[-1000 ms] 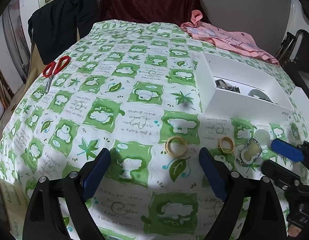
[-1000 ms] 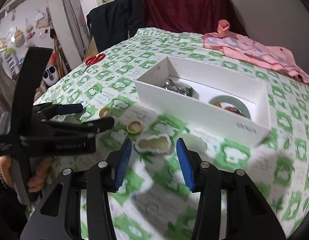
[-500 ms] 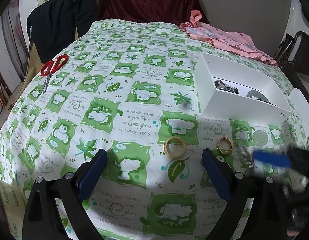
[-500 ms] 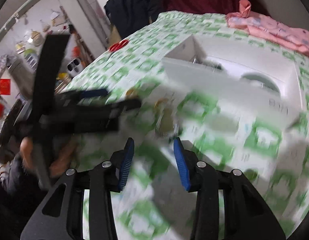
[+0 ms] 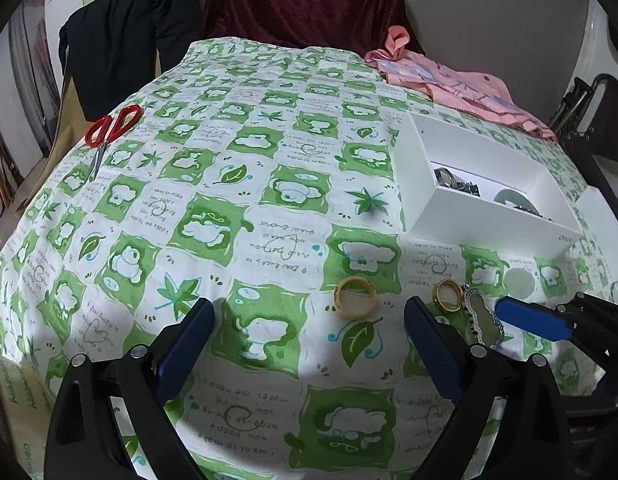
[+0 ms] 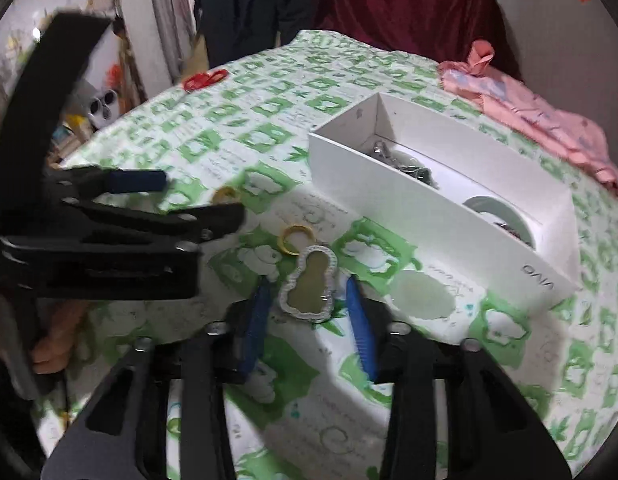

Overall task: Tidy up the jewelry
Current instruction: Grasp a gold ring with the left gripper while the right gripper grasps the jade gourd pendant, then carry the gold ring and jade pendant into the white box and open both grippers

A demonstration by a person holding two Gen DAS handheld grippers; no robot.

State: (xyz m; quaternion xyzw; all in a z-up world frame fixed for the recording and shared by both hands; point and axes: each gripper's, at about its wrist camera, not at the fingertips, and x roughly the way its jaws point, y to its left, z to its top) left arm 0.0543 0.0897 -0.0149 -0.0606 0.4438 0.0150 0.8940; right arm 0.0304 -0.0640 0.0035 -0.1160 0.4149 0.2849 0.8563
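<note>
Because the gourd-shaped pendant [image 6: 309, 284] lies flat on the green-and-white checked cloth [image 6: 269, 128], just in front of the white box [image 6: 429, 216], it offers only its thin jewelled rim to a grip. The right gripper [image 6: 309, 312] straddles it, with one blue pad on each side of the lower lobe; the jaws are closing, and a narrow gap shows on both sides, so the pads do not yet press. The pendant appears light, rigid and smooth-faced, likely slippery on its flat centre and delicate along the stone-set edge. The judged hold point is across the rim at the wide lower lobe, where the pads meet near-parallel sides; the narrow waist would let it pivot. The soft cloth may bunch under the pads, so a low, level approach is advisable. A small gold ring [image 6: 297, 238] touches or nearly touches the pendant's top and could be dragged along. The left gripper [image 5: 309, 340] hovers wide open and empty, near a larger gold ring [image 5: 355, 296].
</note>
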